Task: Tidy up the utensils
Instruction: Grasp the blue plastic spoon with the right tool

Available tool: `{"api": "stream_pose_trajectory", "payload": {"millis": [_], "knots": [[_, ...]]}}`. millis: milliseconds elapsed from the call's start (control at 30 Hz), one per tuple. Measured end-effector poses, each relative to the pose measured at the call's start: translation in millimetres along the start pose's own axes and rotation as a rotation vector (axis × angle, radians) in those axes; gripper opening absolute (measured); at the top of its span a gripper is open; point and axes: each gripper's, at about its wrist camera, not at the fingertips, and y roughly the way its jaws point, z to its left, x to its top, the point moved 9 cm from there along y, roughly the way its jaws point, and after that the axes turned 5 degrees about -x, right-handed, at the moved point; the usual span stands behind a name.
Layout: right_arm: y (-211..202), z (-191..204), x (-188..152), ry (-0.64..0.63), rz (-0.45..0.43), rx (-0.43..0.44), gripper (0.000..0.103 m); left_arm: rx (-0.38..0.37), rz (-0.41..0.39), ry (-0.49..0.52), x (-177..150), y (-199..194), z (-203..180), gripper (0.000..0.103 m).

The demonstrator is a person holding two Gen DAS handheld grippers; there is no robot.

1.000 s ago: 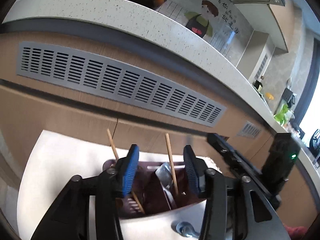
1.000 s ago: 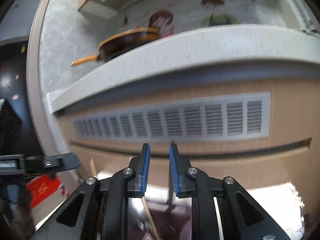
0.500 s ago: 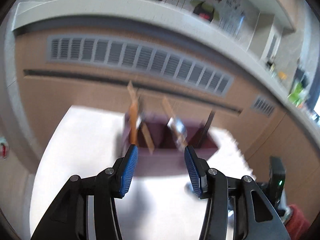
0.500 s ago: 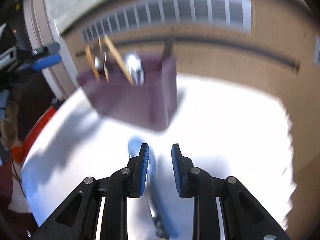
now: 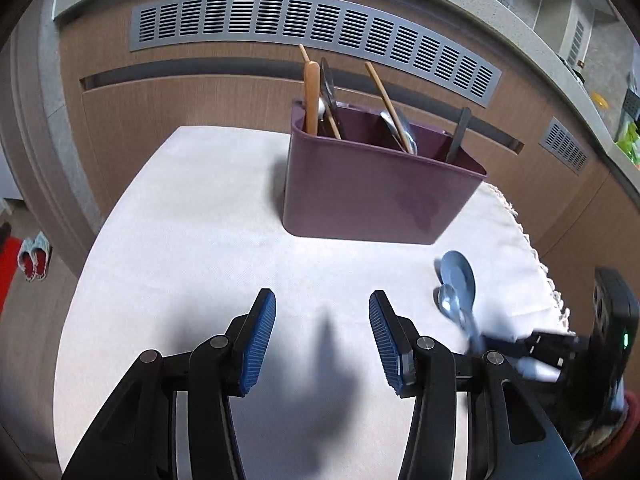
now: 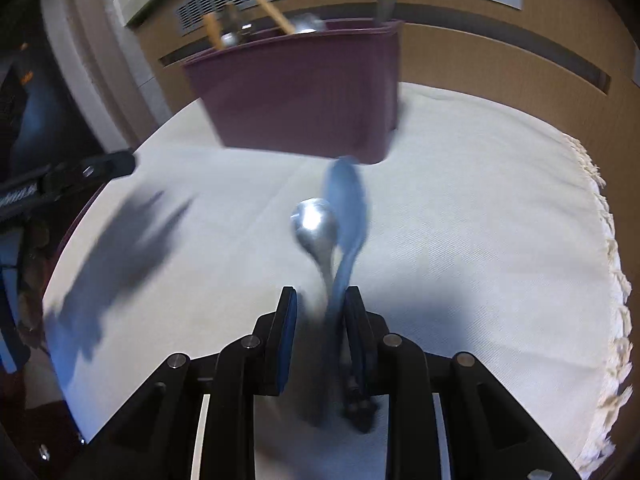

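Utensils are what you are sorting, and two of them lie loose on the white cloth [image 5: 200, 216]: a blue spoon [image 6: 347, 200] and a metal spoon [image 6: 316, 226], side by side, bowls pointing toward the purple caddy [image 5: 376, 192], which stands further back on the same cloth. Your right gripper [image 6: 320, 312] is low over their handles, with both handles running in between its fingers; the fingers stand only a little apart, and because the picture is blurred there, I cannot tell if they already press on a handle or only frame it. Your left gripper [image 5: 322, 320] hovers over bare cloth, wide open, holding nothing. I judge the step in hand to be the pick-up of a spoon, so the task looks more than half done (most pieces already stand in the caddy). The next move calls for care: the two handles are touching or nearly so, and you should close on one only, probably the blue one at the right finger, then lift and carry it to a compartment. Counting in the caddy, from the left wrist view: two wooden chopsticks [image 5: 386, 100], one thicker wooden handle [image 5: 311, 96], at least two metal spoons (one in the left section, one in the middle), and one dark handle [image 5: 459, 132] in the right section. Loose spoons are two, grippers two, caddy one.
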Motion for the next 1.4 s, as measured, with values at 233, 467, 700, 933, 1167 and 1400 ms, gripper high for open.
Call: {"api": "stream_pose_trajectory", "payload": {"millis": [233, 467, 700, 933, 1167, 1400], "knots": [[-26, 40, -33, -0.075, -0.008, 0.094, 0.023, 0.01, 0.012, 0.017, -17, -5, -6, 0.05], [-30, -24, -9, 0.173, -0.087, -0.053, 0.023, 0.016, 0.087, -0.016, -50, 6, 8, 0.05], [7, -58, 15, 0.469, -0.02, -0.038, 0.024, 0.012, 0.09, -0.039, -55, 6, 17, 0.05], [22, -34, 31, 0.293, -0.012, -0.172, 0.018, -0.005, 0.124, -0.018, -62, 14, 2, 0.05], [-3, -57, -1, 0.22, 0.01, -0.169, 0.011, -0.113, 0.192, 0.069, -62, 37, -67, 0.05], [-49, -111, -47, 0.225, -0.014, -0.223, 0.012, -0.084, 0.27, 0.089, -54, 81, -135, 0.049]]}}
